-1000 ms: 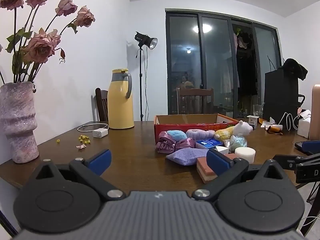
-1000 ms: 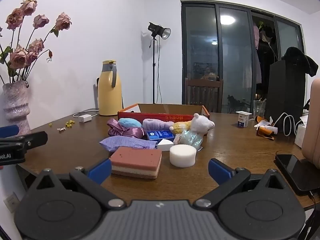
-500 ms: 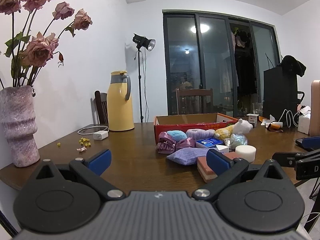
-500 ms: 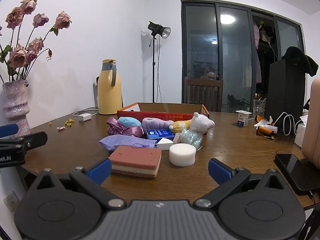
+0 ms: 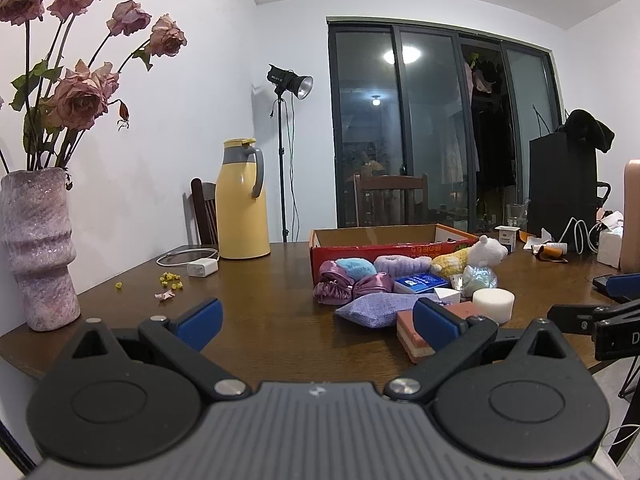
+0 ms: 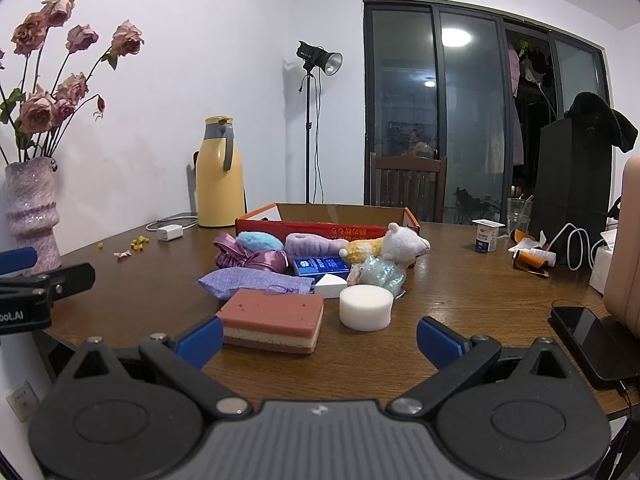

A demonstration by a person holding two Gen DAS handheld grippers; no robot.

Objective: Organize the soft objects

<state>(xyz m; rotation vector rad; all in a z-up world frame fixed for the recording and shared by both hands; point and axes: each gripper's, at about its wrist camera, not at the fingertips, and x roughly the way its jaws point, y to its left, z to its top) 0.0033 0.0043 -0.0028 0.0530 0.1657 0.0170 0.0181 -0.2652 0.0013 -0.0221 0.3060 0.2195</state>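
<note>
Brown wooden table (image 6: 460,292), white walls, dark glass doors (image 6: 480,120), 2 grippers (image 5: 316,316) (image 6: 320,338) spread wide, holding nothing

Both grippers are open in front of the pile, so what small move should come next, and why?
Probably ease the right gripper forward and down over the pink layered sponge. It is the nearest soft item, lying flat just ahead of the open jaws with nothing on top of it. The red cardboard box behind the pile looks like the likely destination. The left gripper holds nothing.

White walls (image 6: 180,60), dark sliding glass doors (image 6: 472,112), wooden chair (image 6: 408,188), studio light stand (image 6: 316,64).
</note>
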